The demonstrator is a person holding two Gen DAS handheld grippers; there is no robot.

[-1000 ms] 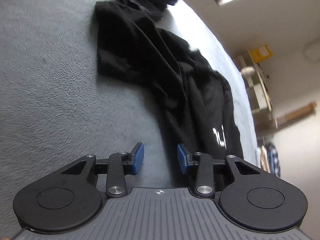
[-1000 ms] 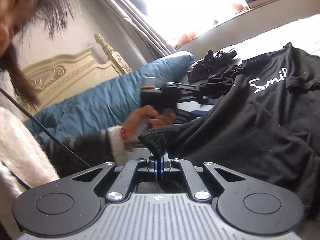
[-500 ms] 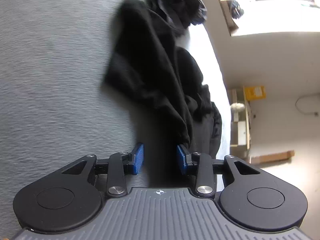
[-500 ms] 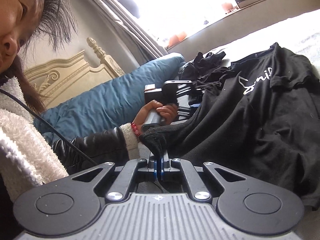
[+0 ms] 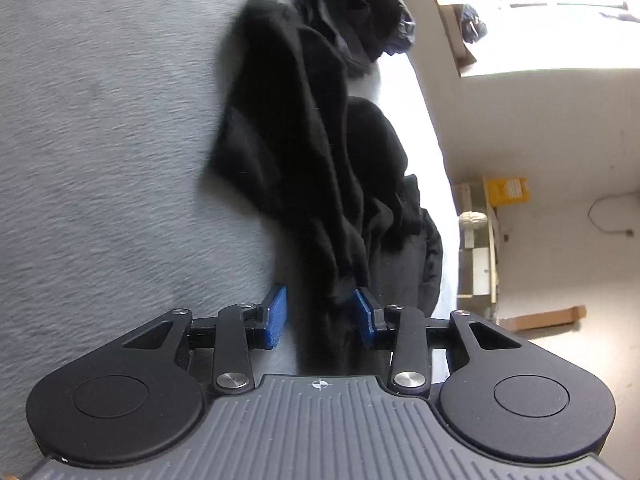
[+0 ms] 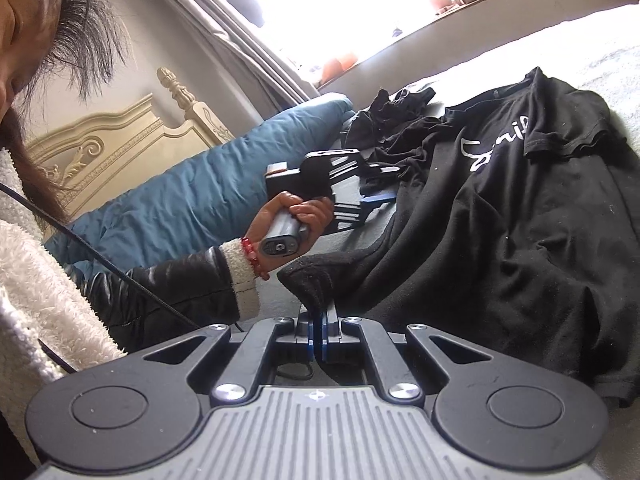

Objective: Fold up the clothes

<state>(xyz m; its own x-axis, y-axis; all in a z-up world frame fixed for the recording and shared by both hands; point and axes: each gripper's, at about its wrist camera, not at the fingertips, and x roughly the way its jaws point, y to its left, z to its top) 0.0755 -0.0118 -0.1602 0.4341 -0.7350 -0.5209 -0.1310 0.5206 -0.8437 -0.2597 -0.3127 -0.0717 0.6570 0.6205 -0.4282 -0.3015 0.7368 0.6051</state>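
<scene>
Black T-shirt (image 6: 520,216) rumpled, white script lettering, corner pinched in right hand-held gripper (image 6: 318,330)

I am working in a home bedroom: a bed with grey fleece cover (image 5: 100,160), carved cream headboard (image 6: 120,144), blue duvet (image 6: 192,192), curtained window (image 6: 240,40) and cluttered sill (image 6: 460,4) beyond the bed's far edge.

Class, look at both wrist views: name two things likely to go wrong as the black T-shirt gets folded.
1. The left hand-held gripper is closing on a bunched ridge of the T-shirt, so it may catch several layers.
2. The right hand-held gripper pinches only a small corner, which might slip out.
</scene>
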